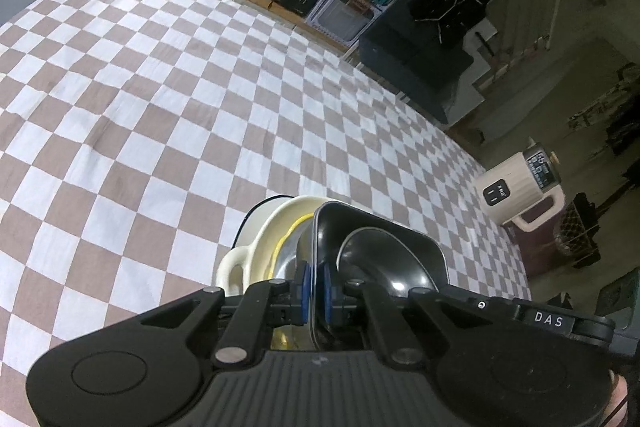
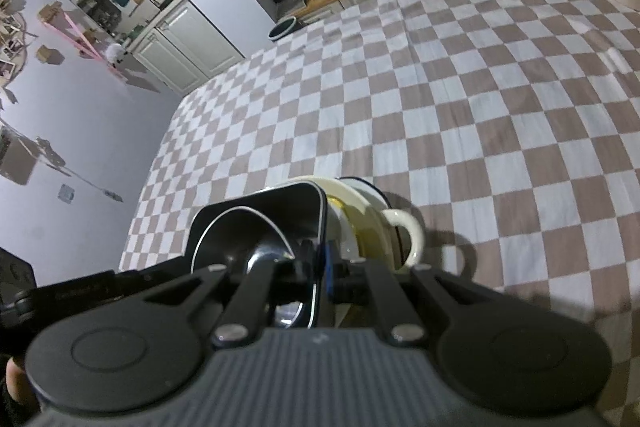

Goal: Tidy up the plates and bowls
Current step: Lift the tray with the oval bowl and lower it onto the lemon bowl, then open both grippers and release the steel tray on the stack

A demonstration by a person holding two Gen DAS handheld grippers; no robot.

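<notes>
- Our left gripper point(image 1: 316, 287) was clamped on the near rim of a black square plate point(image 1: 384, 227), blue pads point(image 1: 306, 287) pinching the thin wall from both sides.
- Our right gripper point(image 2: 320, 267) pinched the same plate's opposite rim, so it hung between our hands over the checkered cloth point(image 1: 168, 99).
- A black bowl point(image 1: 380, 259) sat nested in it; beside it stood a cream handled bowl point(image 1: 272, 227).
- We judged the stack stiff, glossy, breakable and fairly heavy, best held by opposite rims and kept level.
</notes>
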